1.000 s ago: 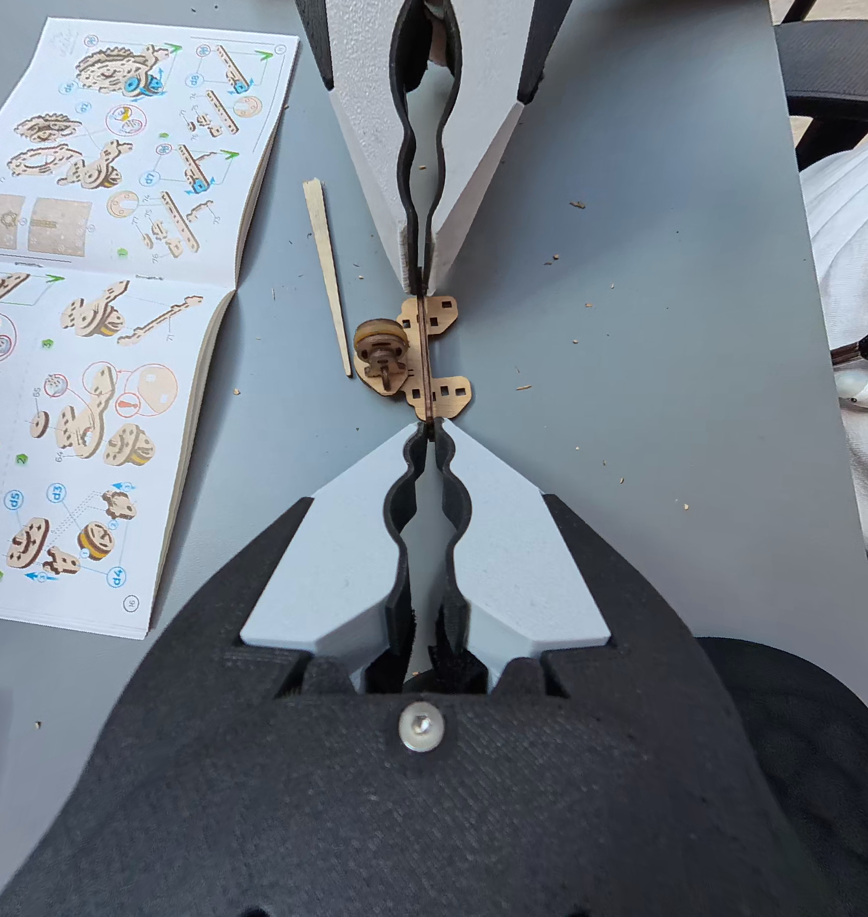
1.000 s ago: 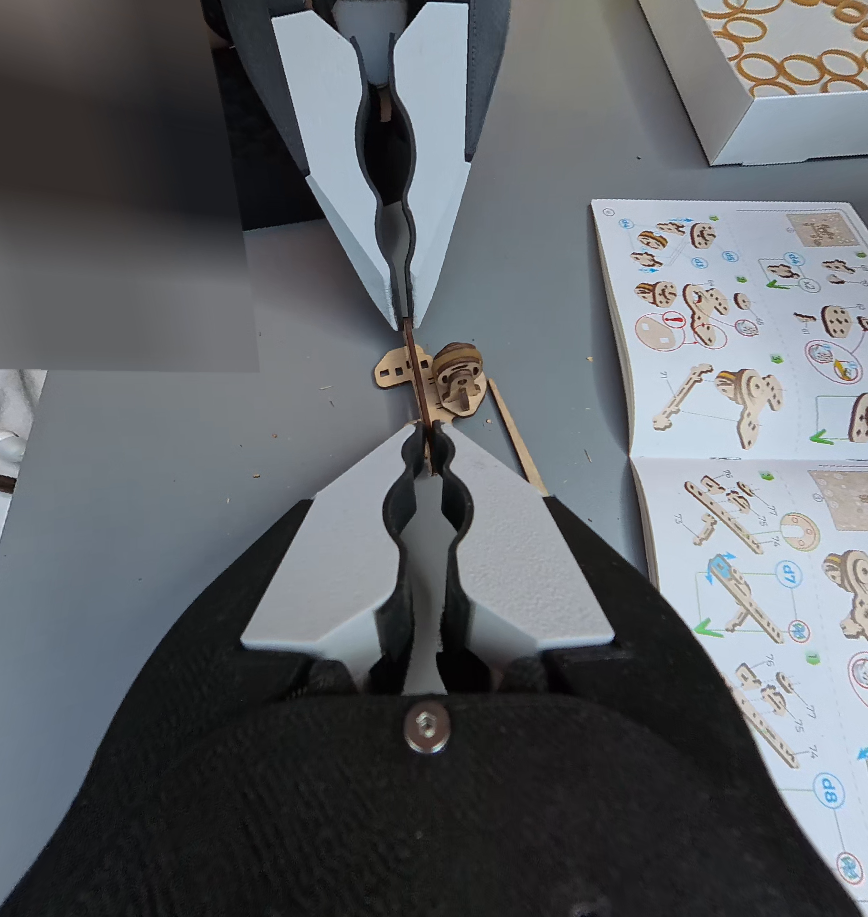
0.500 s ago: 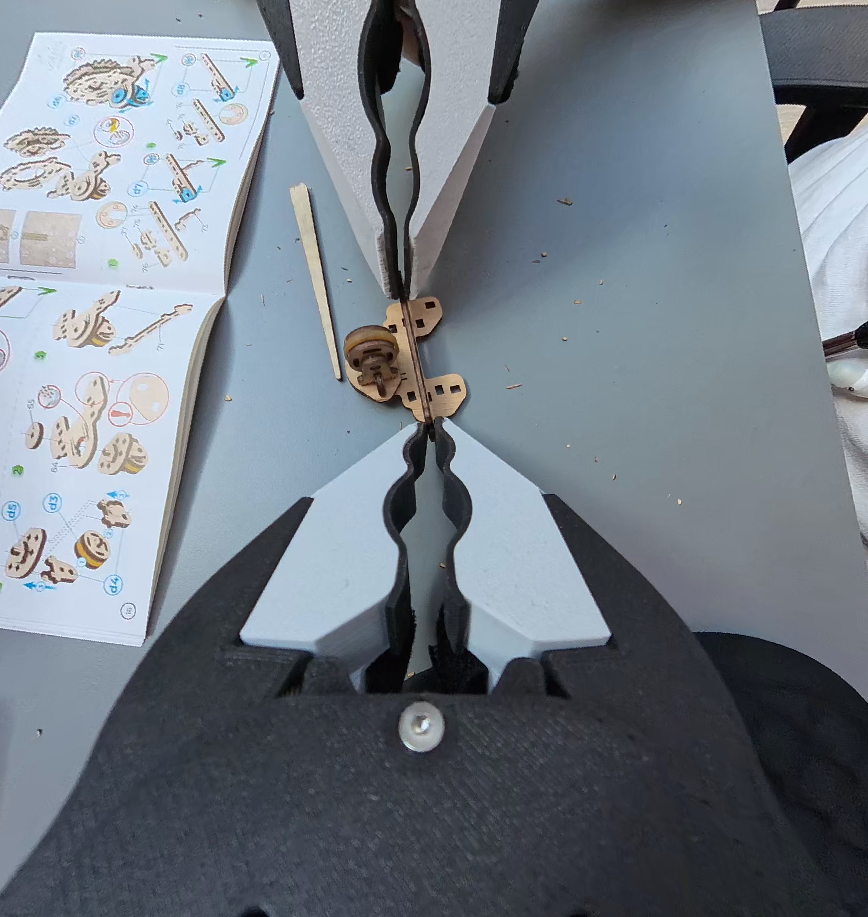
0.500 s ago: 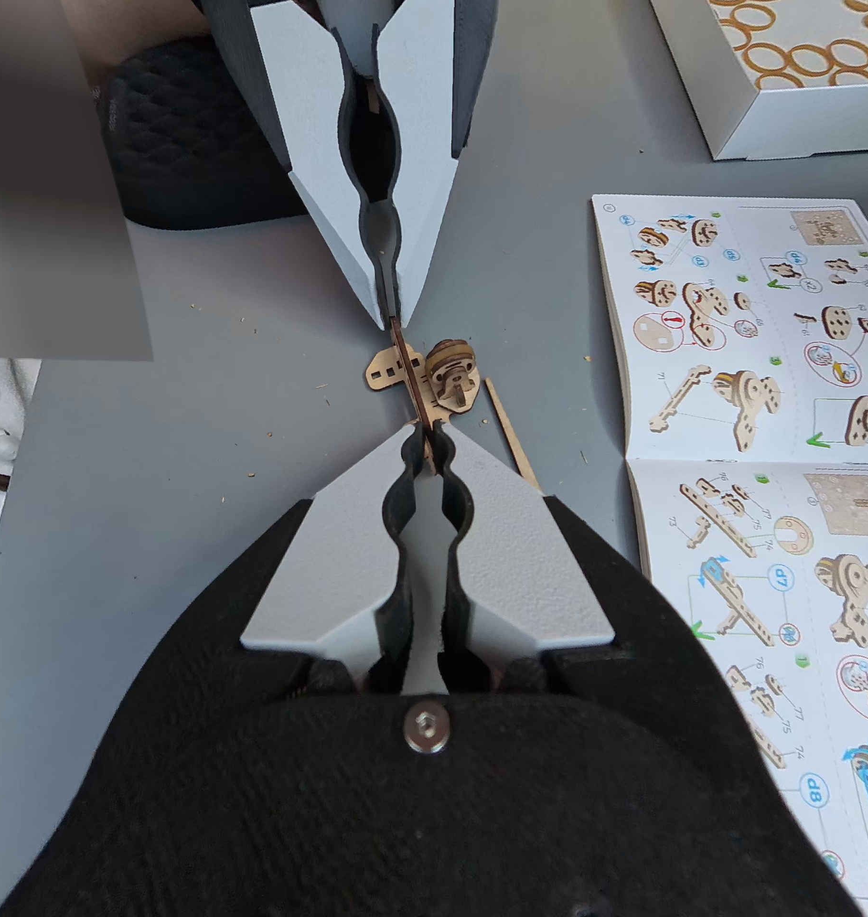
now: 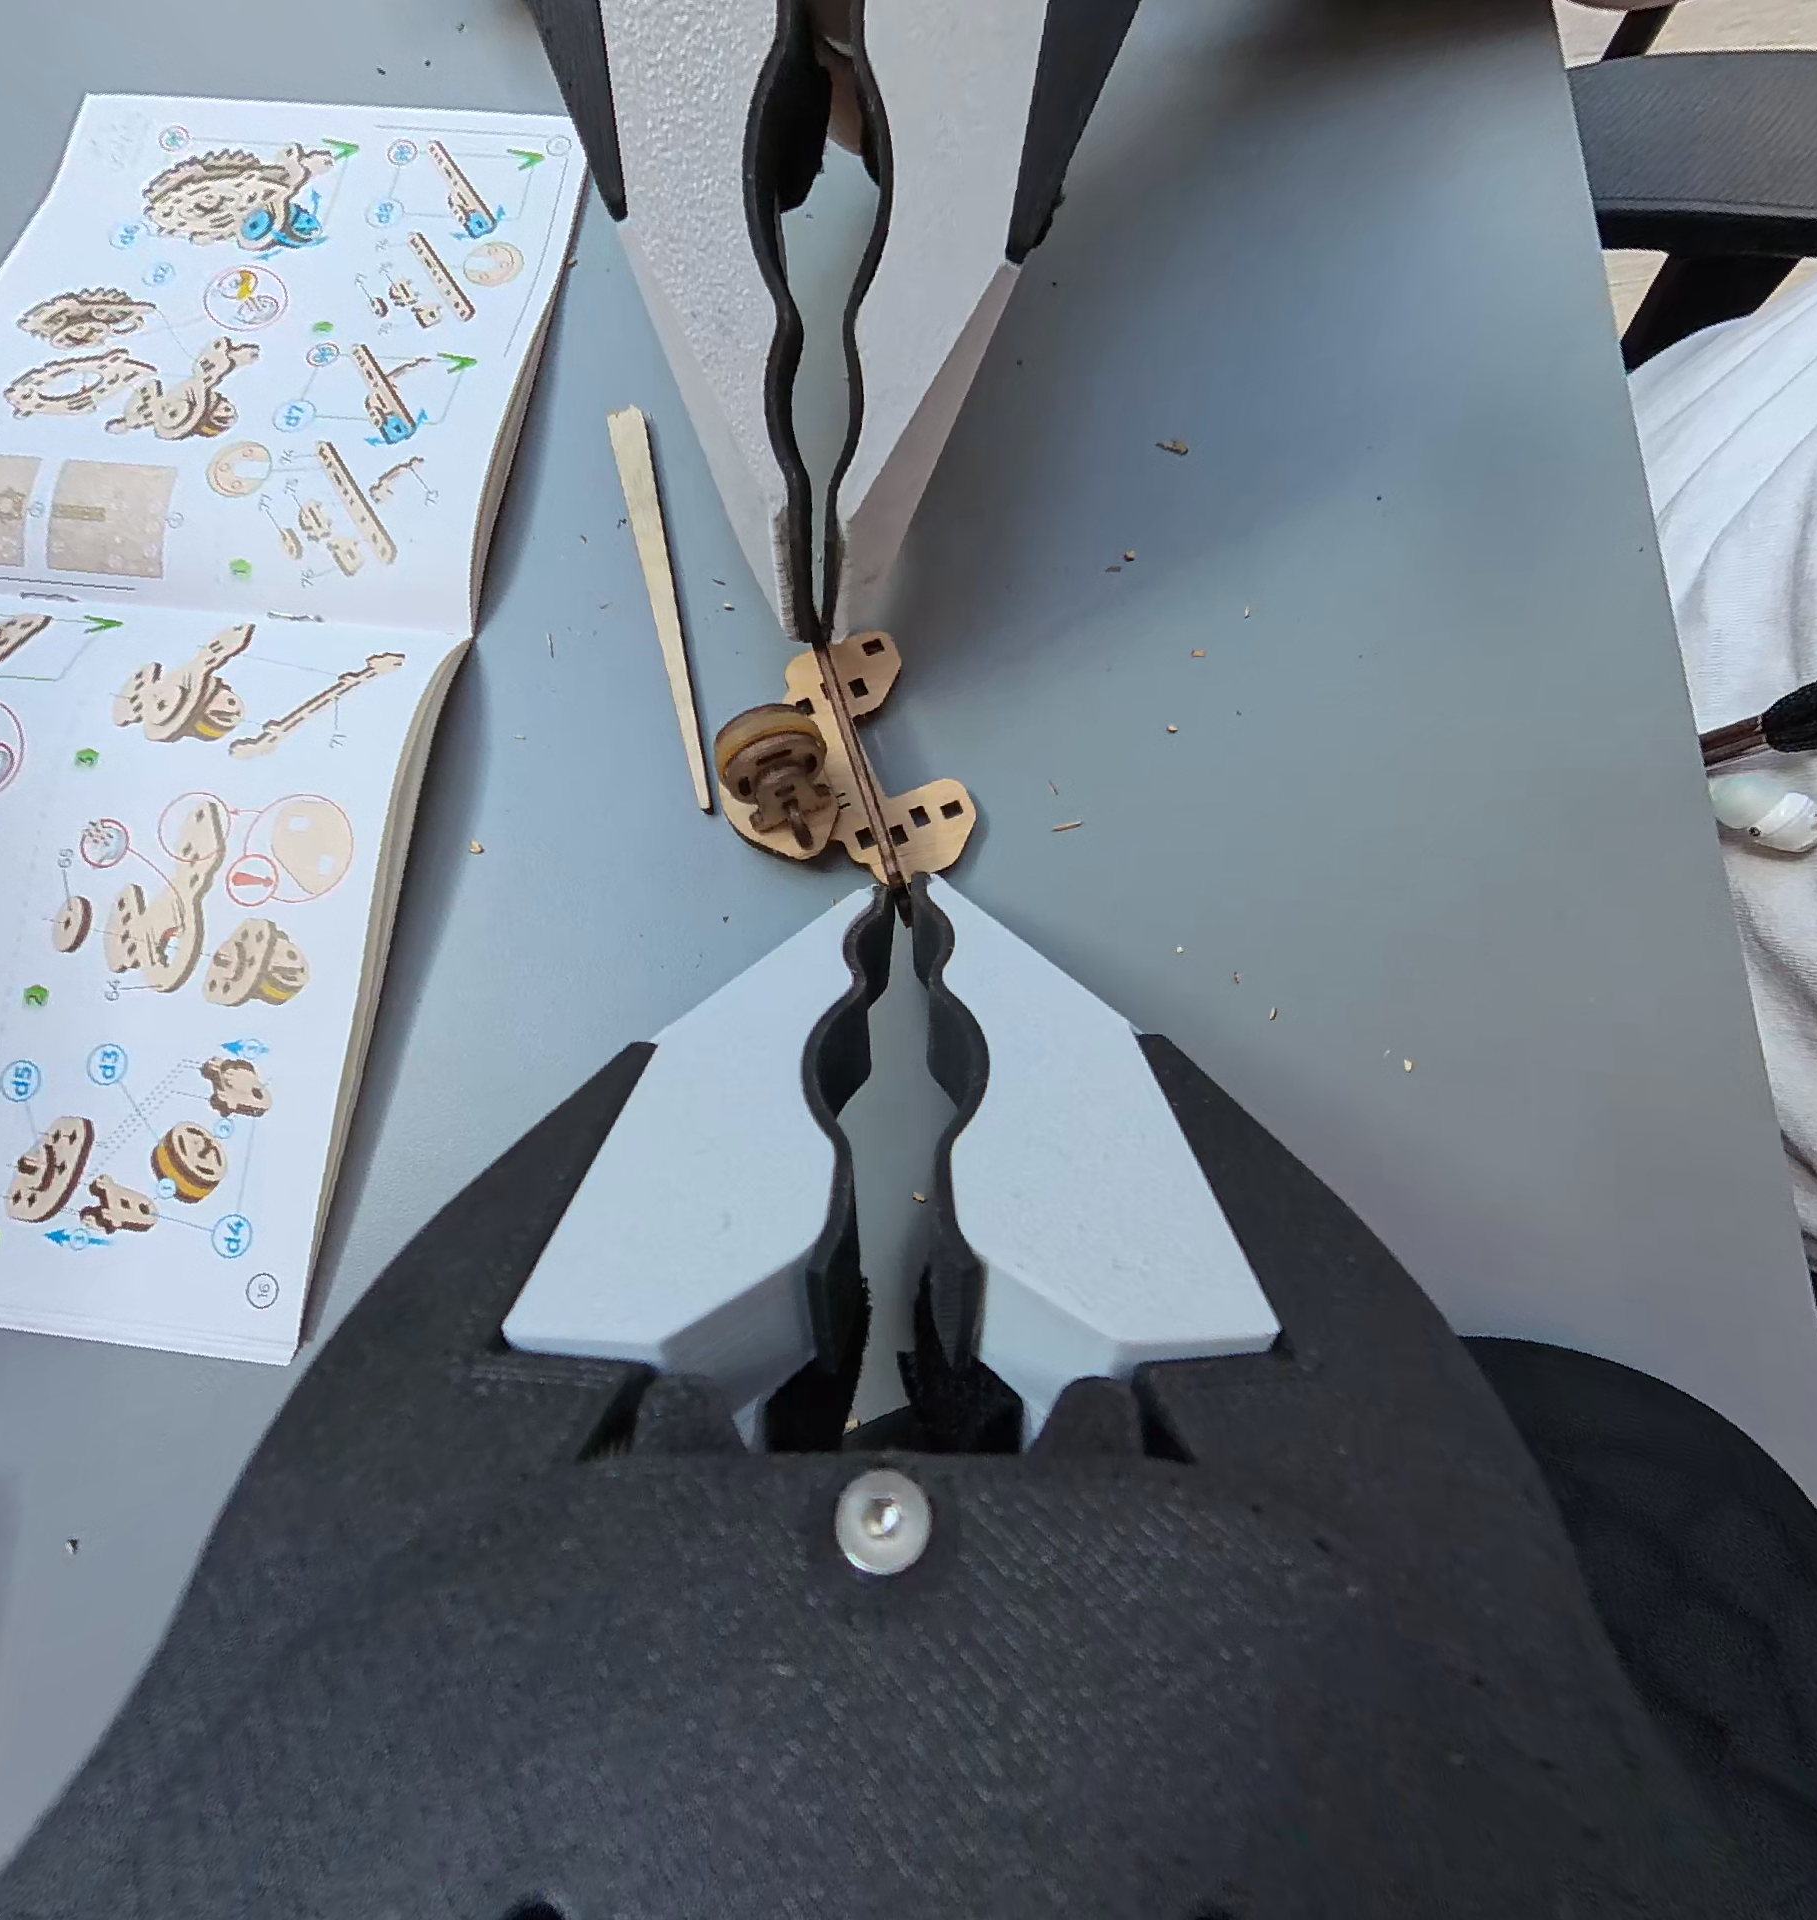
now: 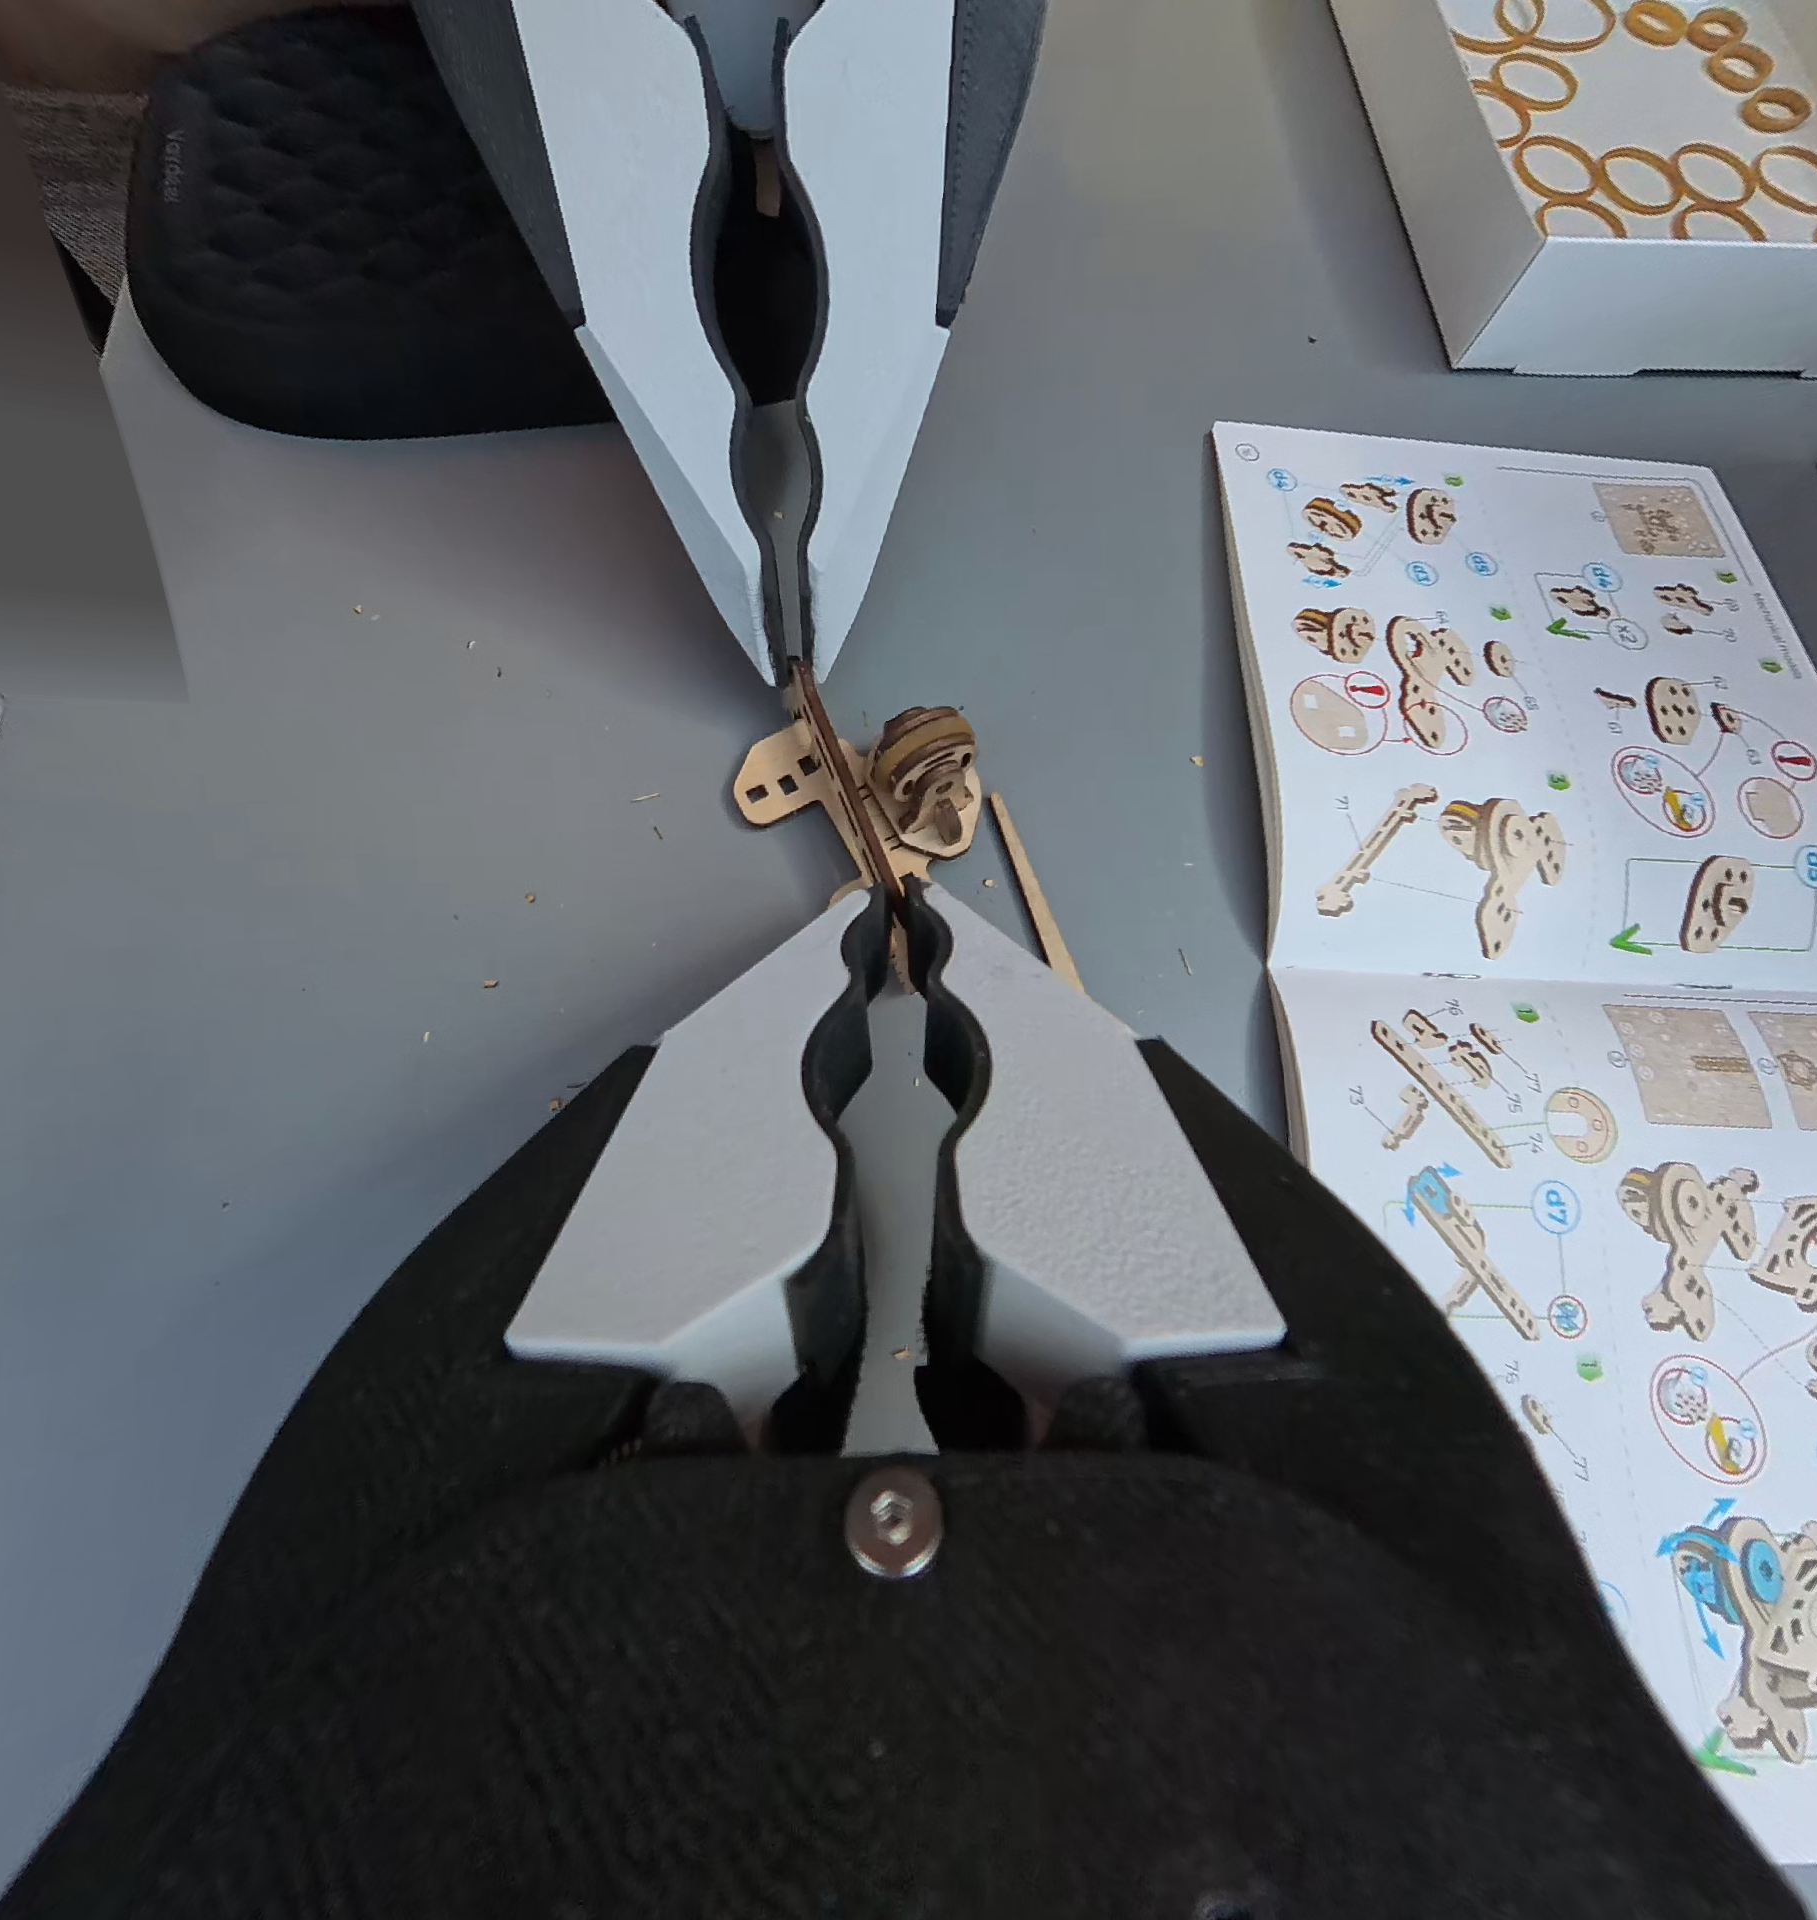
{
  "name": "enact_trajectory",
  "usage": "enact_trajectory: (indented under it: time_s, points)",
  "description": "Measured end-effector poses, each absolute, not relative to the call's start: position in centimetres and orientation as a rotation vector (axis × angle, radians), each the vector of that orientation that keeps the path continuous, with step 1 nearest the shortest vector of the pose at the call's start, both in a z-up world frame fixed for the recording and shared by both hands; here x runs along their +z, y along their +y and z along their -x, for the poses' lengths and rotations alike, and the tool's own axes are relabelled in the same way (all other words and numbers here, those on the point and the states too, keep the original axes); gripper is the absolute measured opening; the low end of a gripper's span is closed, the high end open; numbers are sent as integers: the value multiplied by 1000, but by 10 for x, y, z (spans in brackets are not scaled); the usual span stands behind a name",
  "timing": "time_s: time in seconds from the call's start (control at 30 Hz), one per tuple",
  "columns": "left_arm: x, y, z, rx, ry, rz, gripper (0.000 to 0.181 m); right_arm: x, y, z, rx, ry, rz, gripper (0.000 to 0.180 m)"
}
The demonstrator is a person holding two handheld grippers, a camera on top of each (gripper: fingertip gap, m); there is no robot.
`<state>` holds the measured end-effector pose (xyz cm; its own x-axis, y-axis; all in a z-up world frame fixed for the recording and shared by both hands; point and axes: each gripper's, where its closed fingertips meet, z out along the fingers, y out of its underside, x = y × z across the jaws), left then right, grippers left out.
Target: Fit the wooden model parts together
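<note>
A thin wooden strip (image 5: 857,764) stands on edge, held at both ends. My left gripper (image 5: 896,902) is shut on its near end. My right gripper (image 5: 819,623), facing it, is shut on the far end. Under the strip is a flat wooden plate (image 5: 925,826) with square holes, carrying a round stacked disc part (image 5: 769,753) on its left. I cannot tell whether the strip is seated in the plate. In the right wrist view my right gripper (image 6: 891,894) pinches the strip (image 6: 842,779), with the left gripper (image 6: 792,665) opposite, the plate (image 6: 779,781) and the disc part (image 6: 925,753).
An open instruction booklet (image 5: 208,623) lies left of the parts and also shows in the right wrist view (image 6: 1558,935). A loose wooden stick (image 5: 660,603) lies beside the plate. A white box of ring parts (image 6: 1610,187) sits far right. A person's white clothing (image 5: 1766,727) is past the table edge. About 5 centimetres separates my left fingertips from my right. The right tips stand about 4 centimetres off the loose wooden stick (image 5: 660,603).
The right gripper's tip has shifted slightly left in the left wrist view, so the strip now runs at a slant. Both grippers stay shut on it.
</note>
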<state>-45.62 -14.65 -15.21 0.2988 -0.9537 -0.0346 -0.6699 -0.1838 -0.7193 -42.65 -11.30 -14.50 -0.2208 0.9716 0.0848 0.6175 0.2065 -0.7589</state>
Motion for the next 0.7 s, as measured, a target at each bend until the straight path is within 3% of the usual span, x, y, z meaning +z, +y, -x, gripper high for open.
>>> enact_trajectory:
  time_s: [0.63, 0.7]
  points:
    - [-151, -144, 460, -603, 1400, 1955, 1, -146, -115, 424, 825, -2138, 1474, 9]
    - [-152, -143, 462, -598, 1399, 1964, 1, -147, -116, 424, 826, -2154, 1464, 2]
